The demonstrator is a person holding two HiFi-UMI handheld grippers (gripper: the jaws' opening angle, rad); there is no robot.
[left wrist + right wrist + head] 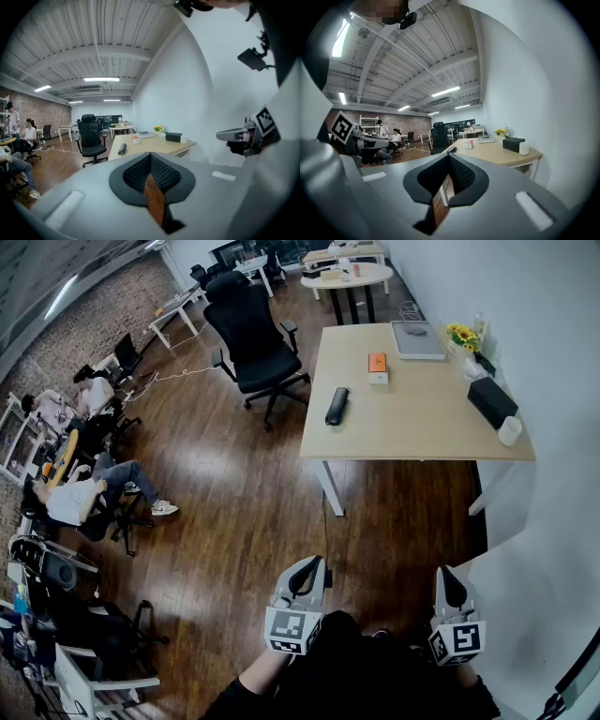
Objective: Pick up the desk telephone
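Note:
A black, handset-shaped telephone (337,405) lies near the left edge of a light wooden desk (412,432), a few steps ahead of me. It shows small and far off in the left gripper view (122,148) and the right gripper view (452,149). My left gripper (313,566) and right gripper (448,574) are held low in front of the person, side by side over the wooden floor and well short of the desk. Both point roughly level toward the desk. The left gripper (150,157) is shut and empty, and so is the right gripper (447,156).
On the desk are an orange-and-white box (377,366), a closed laptop (418,338), yellow flowers (461,335), a black box (491,401) and a white cup (510,430). A black office chair (253,338) stands left of the desk. People sit at the far left (80,493). A white wall runs along the right.

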